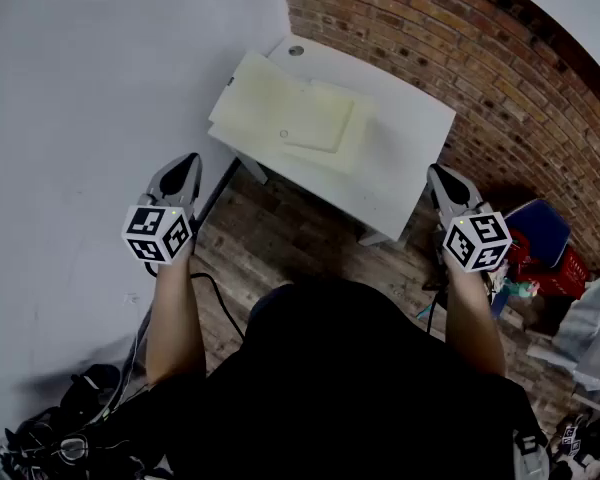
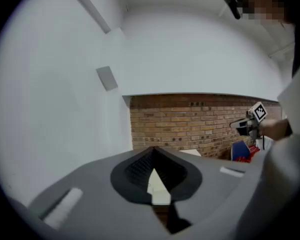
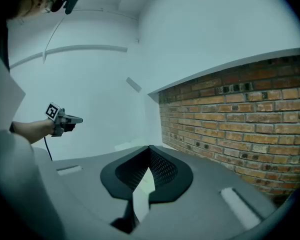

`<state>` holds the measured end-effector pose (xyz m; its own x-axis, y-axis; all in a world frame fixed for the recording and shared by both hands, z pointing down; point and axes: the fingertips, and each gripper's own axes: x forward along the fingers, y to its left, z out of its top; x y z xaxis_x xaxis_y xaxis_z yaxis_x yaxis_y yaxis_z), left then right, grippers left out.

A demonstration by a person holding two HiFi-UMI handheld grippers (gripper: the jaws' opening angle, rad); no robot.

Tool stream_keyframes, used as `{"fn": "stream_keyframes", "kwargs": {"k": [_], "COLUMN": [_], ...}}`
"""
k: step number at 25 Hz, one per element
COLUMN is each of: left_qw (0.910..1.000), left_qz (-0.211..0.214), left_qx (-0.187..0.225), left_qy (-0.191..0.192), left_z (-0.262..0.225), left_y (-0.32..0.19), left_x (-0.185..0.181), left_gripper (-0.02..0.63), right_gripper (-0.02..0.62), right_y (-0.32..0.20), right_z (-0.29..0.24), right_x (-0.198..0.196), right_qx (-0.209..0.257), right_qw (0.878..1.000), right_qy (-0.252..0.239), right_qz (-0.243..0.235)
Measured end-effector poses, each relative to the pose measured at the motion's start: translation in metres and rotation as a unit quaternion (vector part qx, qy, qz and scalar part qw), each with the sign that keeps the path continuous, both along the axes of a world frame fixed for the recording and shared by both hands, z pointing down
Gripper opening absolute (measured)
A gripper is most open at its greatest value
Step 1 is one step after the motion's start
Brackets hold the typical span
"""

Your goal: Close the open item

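Standing off from the open cream folder [image 1: 295,116], spread flat on the white table [image 1: 410,168] beside a brick wall [image 1: 450,48].
Probably light, thin, floppy, maybe slick; best taken at a flap's free edge and folded over. Left claw [image 1: 188,162] and right claw [image 1: 437,173] both clenched, empty, touching nothing, well short of table.

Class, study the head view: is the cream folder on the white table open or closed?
Open: the cream folder lies spread flat on the table, panels unfolded side by side.
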<state>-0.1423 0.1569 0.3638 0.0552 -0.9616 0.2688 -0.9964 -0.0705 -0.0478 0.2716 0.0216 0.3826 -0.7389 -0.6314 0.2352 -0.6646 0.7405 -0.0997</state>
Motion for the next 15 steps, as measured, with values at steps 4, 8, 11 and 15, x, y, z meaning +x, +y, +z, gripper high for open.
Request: {"fn": "stream_keyframes", "kwargs": {"k": [4, 8, 11, 15], "left_qw": [0.9997, 0.9994, 0.9994, 0.9994], "left_qz": [0.024, 0.032, 0.028, 0.019], "left_qx": [-0.004, -0.009, -0.010, -0.010], "left_qy": [0.008, 0.012, 0.017, 0.026], "left_z": [0.002, 0.004, 0.006, 0.010], "left_y": [-0.018, -0.022, -0.021, -0.023], "left_x": [0.027, 0.041, 0.038, 0.024], "left_gripper": [0.003, 0.003, 0.003, 0.003], "right_gripper": [0.002, 0.002, 0.003, 0.002], "right_y": [-0.006, -0.012, -0.016, -0.027], "right_z": [-0.002, -0.008, -0.011, -0.014], "right_x": [0.013, 0.011, -0.001, -0.016], "right_qx": [0.002, 0.007, 0.010, 0.011], "right_qw": [1.000, 1.000, 1.000, 1.000], "right_qy": [0.002, 0.002, -0.001, -0.008], "right_qz": [0.003, -0.006, -0.016, -0.017]}}
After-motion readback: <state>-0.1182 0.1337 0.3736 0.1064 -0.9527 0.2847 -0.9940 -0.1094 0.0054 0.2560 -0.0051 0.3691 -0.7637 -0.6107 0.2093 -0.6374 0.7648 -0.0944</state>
